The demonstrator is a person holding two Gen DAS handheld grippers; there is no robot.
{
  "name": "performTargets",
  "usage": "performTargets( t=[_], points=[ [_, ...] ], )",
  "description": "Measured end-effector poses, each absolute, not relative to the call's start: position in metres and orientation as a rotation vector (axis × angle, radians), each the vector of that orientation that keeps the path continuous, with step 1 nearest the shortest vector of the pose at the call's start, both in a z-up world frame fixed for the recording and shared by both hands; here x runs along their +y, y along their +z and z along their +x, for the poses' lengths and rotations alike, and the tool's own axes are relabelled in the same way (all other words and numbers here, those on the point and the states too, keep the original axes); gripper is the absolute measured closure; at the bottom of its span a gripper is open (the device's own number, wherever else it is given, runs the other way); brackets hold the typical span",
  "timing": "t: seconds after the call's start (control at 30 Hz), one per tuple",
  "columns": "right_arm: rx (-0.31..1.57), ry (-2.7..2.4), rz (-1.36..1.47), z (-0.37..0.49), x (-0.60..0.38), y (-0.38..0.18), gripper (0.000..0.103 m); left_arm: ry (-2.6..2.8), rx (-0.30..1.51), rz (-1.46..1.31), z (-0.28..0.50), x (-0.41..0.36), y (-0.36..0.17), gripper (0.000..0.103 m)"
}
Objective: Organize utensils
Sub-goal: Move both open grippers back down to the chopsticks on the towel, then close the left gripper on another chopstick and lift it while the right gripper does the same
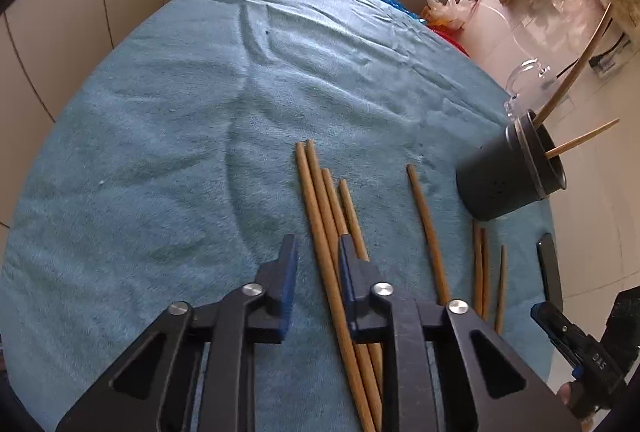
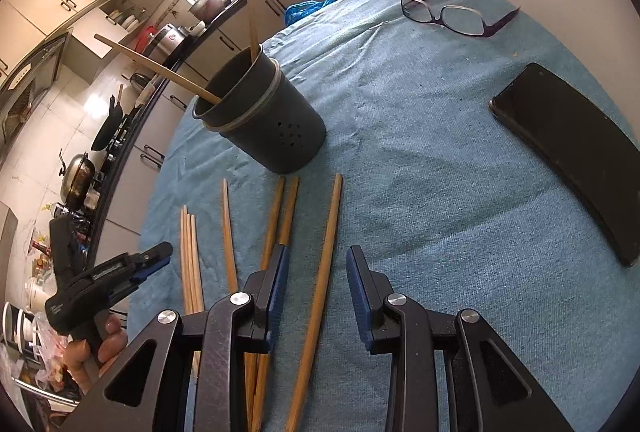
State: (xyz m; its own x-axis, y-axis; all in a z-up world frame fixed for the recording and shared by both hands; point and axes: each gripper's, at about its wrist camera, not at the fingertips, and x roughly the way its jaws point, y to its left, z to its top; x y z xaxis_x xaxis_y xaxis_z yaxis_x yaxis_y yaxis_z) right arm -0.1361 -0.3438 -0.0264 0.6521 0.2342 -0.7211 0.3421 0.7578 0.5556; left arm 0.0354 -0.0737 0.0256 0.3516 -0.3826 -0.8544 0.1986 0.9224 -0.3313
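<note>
Careful: both your grippers, left point(image 1: 318, 248) and right point(image 2: 316, 260), have open fingers straddling packed chopsticks point(image 1: 320, 216). Closing could pinch 2, or roll neighbours off the tabletop point(image 1: 160, 151).

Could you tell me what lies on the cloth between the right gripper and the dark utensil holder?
In the right wrist view, loose wooden chopsticks lie on the blue cloth between the open right gripper and the utensil holder; nothing else.

the teal-blue terry cloth point(image 2: 420, 135) covers the counter. the light brown wooden chopsticks point(image 2: 320, 272) lie on it beside the dark grey cylindrical holder point(image 2: 276, 127), dotted with small holes. the black tongs carry blue pads point(image 2: 362, 292). the flat phone point(image 2: 568, 151) is black; the glasses point(image 2: 460, 17) have dark purple frames.
</note>
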Motion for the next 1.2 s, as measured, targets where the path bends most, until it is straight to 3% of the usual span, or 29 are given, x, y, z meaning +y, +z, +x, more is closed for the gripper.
performTargets(
  t=[0.23, 0.6, 1.03, 1.1, 1.17, 1.2],
  points=[
    [0.882, -0.069, 0.734, -0.135, -0.343, -0.027, 0.070, -0.330, 1.165, -0.125, 0.042, -0.086, 0.018, 0.092],
    [0.906, -0.096, 0.719, -0.130, -0.344, -0.028, 0.070, -0.292, 1.163, -0.071, 0.039, -0.082, 0.018, 0.093],
    [1.065, -0.148, 0.561, -0.077, -0.322, -0.045, 0.071, -0.292, 1.130, -0.006, 0.032, -0.090, 0.018, 0.095],
    [1.066, -0.167, 0.515, -0.075, -0.316, -0.043, 0.076, -0.297, 1.128, -0.007, 0.031, -0.089, 0.018, 0.095],
    [1.072, -0.180, 0.478, -0.073, -0.311, -0.044, 0.095, -0.328, 1.131, -0.033, 0.031, -0.089, 0.018, 0.096],
    [1.071, -0.177, 0.476, -0.074, -0.310, -0.044, 0.095, -0.350, 1.132, -0.051, 0.030, -0.088, 0.019, 0.097]
  ],
)
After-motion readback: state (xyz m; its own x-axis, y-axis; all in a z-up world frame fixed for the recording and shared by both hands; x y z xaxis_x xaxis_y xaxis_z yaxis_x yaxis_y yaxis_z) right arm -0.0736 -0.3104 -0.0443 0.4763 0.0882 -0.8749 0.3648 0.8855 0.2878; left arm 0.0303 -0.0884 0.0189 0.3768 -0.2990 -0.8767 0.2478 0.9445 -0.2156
